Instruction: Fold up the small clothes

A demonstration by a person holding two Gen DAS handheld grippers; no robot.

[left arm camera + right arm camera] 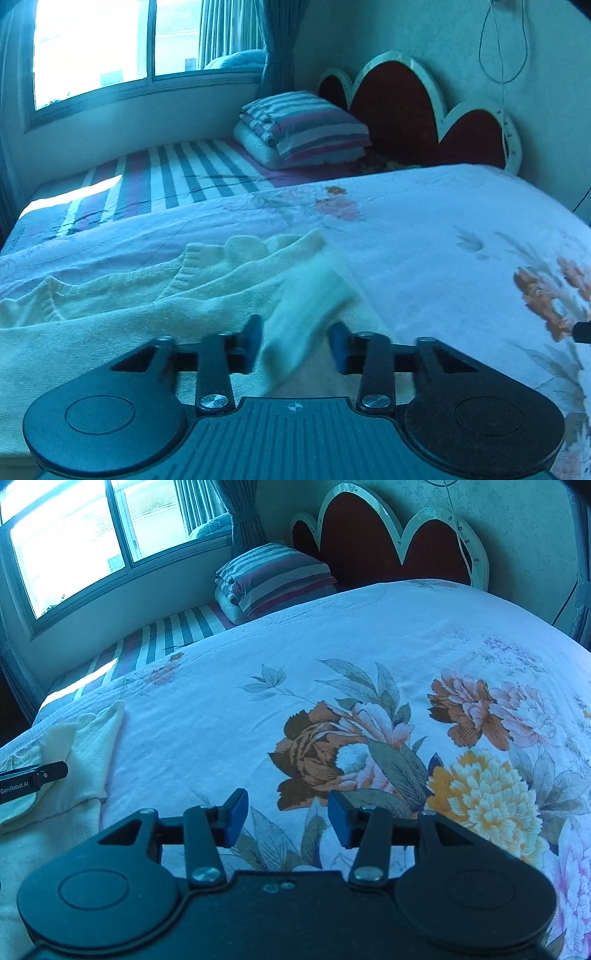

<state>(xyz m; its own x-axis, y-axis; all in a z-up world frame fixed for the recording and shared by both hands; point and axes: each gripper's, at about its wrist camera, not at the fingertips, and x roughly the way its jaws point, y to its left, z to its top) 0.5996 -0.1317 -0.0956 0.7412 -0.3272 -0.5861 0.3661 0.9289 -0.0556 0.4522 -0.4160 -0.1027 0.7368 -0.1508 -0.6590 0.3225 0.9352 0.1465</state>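
1. You are lifting a blurred fold of the cream knit sweater (pixel 155 295), lying on the floral bedspread (pixel 424 229), between your spread left hand-held gripper (pixel 295 345).
2. Your right hand-held gripper (pixel 286 818) is hovering spread and empty; folding is looking barely begun.

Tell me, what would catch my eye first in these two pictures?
Probably the big orange flowers printed on the bedspread, right ahead of the empty, open right gripper. Next, the cream knitted garment lying rumpled to the left, a blurred fold of it between the left gripper fingers. Behind stands a red scalloped headboard, beside striped folded bedding.
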